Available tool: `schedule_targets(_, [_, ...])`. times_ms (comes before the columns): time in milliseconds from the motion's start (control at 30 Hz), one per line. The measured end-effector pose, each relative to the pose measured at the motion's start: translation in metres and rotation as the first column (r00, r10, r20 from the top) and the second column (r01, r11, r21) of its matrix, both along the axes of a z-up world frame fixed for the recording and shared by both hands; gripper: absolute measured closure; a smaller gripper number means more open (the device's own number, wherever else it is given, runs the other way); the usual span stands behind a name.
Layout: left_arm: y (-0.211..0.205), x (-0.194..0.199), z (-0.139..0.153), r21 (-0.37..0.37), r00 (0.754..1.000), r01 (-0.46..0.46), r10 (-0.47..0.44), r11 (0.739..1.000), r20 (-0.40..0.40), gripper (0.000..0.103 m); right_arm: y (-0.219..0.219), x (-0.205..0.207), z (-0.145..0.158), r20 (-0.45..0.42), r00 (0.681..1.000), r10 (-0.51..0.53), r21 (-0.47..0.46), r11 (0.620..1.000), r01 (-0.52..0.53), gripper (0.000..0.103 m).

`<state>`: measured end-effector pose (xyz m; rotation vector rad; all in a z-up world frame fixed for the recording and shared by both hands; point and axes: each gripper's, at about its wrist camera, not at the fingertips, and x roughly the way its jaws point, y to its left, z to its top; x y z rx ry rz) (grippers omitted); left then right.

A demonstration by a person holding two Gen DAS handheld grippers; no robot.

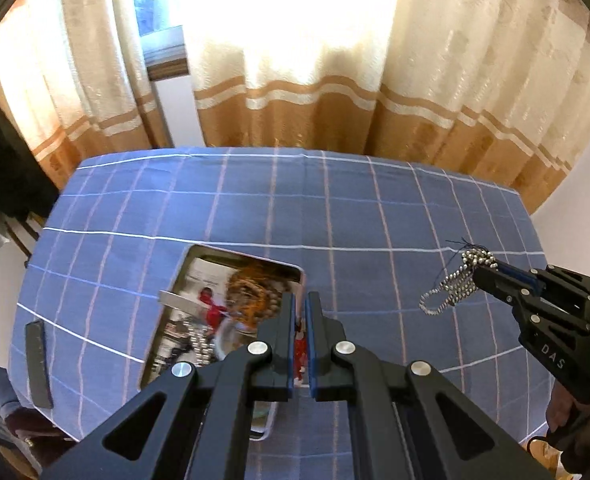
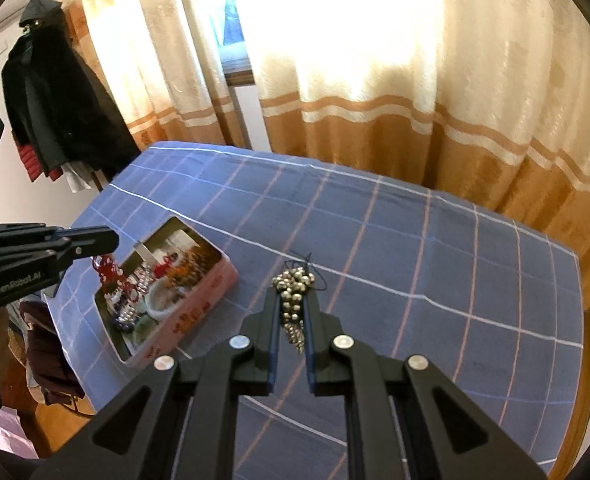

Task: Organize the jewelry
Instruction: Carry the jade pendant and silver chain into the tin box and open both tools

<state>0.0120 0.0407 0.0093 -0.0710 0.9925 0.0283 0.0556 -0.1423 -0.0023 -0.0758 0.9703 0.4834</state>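
Note:
A pink tin box (image 2: 199,310) full of mixed jewelry sits on the blue checked tablecloth; it also shows in the left wrist view (image 1: 183,276). My left gripper (image 1: 299,300) is shut on a red beaded piece (image 1: 299,346) and holds it above the box; from the right wrist view the red piece (image 2: 109,274) hangs under the left gripper (image 2: 111,242). My right gripper (image 2: 293,294) is shut on a silver bead chain (image 2: 293,300) and holds it above the cloth, to the right of the box. In the left wrist view the chain (image 1: 453,284) dangles from the right gripper (image 1: 481,268).
A dark flat bar (image 1: 38,364) lies on the cloth near the table's left edge. Beige and orange curtains (image 1: 315,92) hang behind the table. Dark coats (image 2: 55,108) hang at the left. The blue tablecloth (image 2: 435,264) stretches to the right of the box.

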Motion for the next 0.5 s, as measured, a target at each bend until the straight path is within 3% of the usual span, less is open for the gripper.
schedule_targets(500, [0.069,-0.012,0.021,-0.005,0.992,-0.119,0.119,0.993,0.042,0.099,0.069,0.003,0.018,0.049,0.993,0.112,-0.035,0.993,-0.11,0.09])
